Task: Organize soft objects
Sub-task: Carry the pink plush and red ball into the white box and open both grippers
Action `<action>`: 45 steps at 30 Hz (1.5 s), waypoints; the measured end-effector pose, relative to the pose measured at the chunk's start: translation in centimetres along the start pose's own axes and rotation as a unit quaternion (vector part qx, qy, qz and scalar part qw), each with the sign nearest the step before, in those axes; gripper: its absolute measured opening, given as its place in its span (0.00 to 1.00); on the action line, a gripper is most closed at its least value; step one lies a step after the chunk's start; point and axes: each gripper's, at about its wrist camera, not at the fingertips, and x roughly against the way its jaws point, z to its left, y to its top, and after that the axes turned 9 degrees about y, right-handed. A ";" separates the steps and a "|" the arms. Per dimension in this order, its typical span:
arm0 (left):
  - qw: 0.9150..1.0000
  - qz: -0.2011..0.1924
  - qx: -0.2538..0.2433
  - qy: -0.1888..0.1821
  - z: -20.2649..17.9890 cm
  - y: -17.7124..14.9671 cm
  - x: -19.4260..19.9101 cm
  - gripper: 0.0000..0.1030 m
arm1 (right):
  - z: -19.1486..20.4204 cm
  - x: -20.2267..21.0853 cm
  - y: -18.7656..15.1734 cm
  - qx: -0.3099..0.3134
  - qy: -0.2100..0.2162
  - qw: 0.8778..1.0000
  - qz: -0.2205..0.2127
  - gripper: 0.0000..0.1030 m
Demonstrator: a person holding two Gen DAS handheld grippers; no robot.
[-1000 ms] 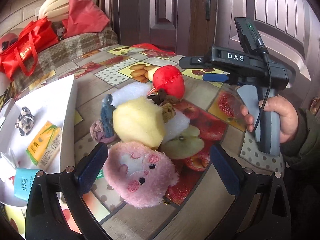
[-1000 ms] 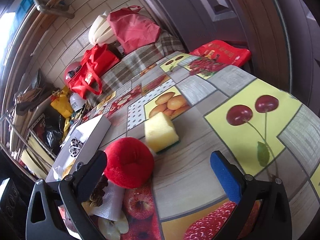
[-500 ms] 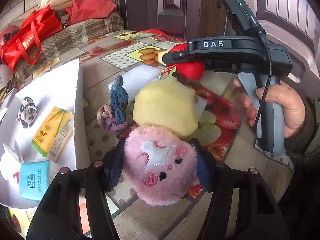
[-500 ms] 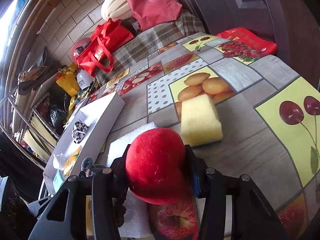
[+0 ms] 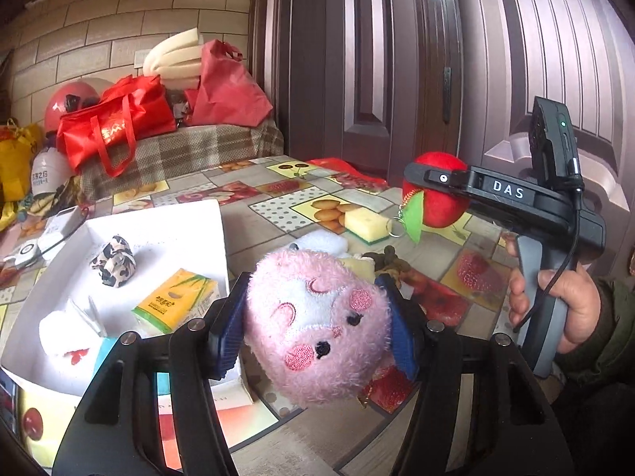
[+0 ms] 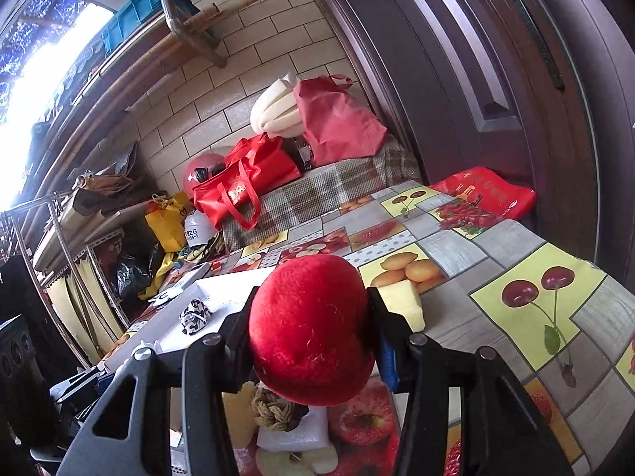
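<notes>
My left gripper [image 5: 313,327] is shut on a pink plush pig face [image 5: 317,325] and holds it above the table, beside the white box [image 5: 198,218]. My right gripper [image 6: 313,333] is shut on a red plush apple [image 6: 313,329] and holds it in the air; the apple also shows in the left wrist view [image 5: 440,194] with a green leaf and a key ring. A yellow sponge [image 5: 367,224] lies on the table, also in the right wrist view [image 6: 405,305]. A brown knotted rope piece [image 6: 278,408] lies on white foam below the apple.
The white box holds a black-and-white scrunchie [image 5: 113,261], a yellow tissue pack [image 5: 174,301] and a white plush [image 5: 63,337]. The table has a fruit-print cloth [image 6: 535,297]. Red bags [image 5: 115,127] sit on a checked bench behind. A door [image 5: 397,59] stands at the far right.
Both grippers have lifted their plush toys off the table. The left one has moved up and toward the white box with the pig; the right one has risen with the apple.
</notes>
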 end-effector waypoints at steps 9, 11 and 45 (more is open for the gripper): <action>0.997 -0.022 0.039 0.068 3.8 0.0 0.4 0.60 | 3.1 -0.8 -0.4 0.061 0.009 0.998 0.009 0.48; 0.995 -0.024 0.048 0.081 4.8 -0.1 0.4 0.60 | 3.5 -1.0 -0.5 0.067 0.013 0.998 0.014 0.48; 0.956 0.008 0.219 0.194 20.5 -0.5 -3.3 0.60 | 14.3 -17.0 -5.8 0.146 0.098 0.959 0.222 0.48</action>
